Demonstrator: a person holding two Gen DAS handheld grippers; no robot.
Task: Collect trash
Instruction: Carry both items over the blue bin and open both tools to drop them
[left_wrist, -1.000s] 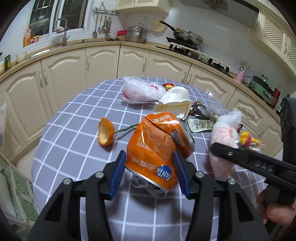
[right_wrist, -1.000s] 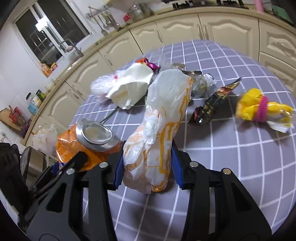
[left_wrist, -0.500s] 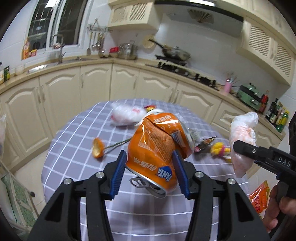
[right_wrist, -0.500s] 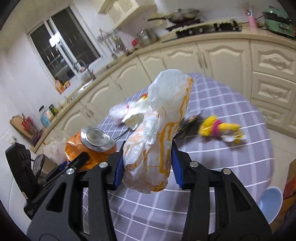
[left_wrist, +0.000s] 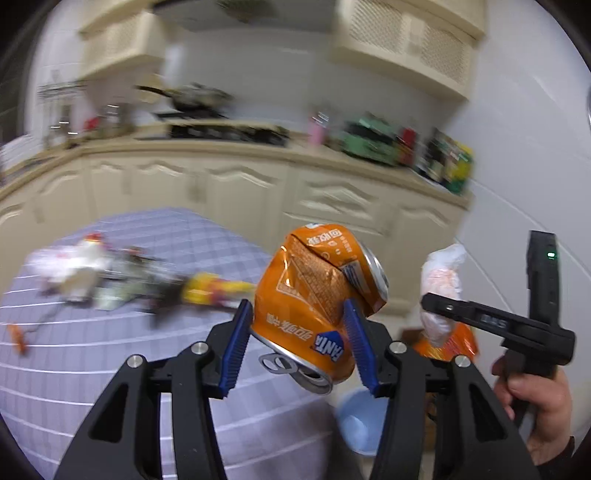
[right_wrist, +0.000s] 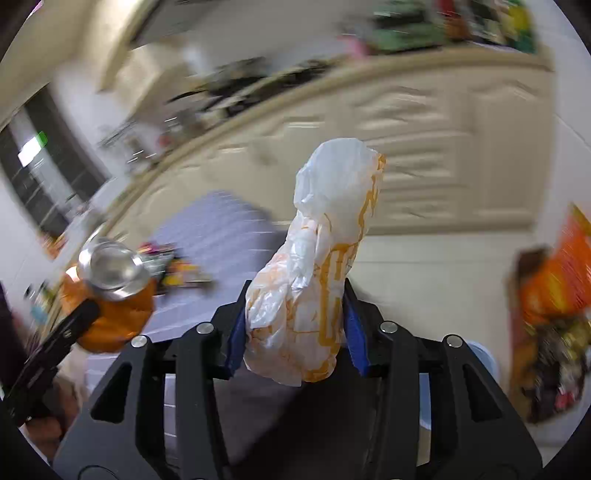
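My left gripper (left_wrist: 299, 343) is shut on a crushed orange Fanta can (left_wrist: 314, 295), held in the air past the table's right edge; the can also shows in the right wrist view (right_wrist: 110, 295). My right gripper (right_wrist: 295, 328) is shut on a crumpled white plastic bag with orange print (right_wrist: 317, 266), also lifted; the bag shows at the right of the left wrist view (left_wrist: 441, 291). A light blue bin (left_wrist: 360, 424) stands on the floor below the can. More trash, a yellow wrapper (left_wrist: 214, 290) and white bags (left_wrist: 74, 266), lies on the checked table (left_wrist: 110, 350).
Cream kitchen cabinets (left_wrist: 240, 192) run behind the table. An orange packet (right_wrist: 550, 295) hangs or stands at the right by the wall. The view is blurred by motion.
Both grippers have swung right and away from the table, carrying the can and the bag. The blue bin and the floor have come into view.
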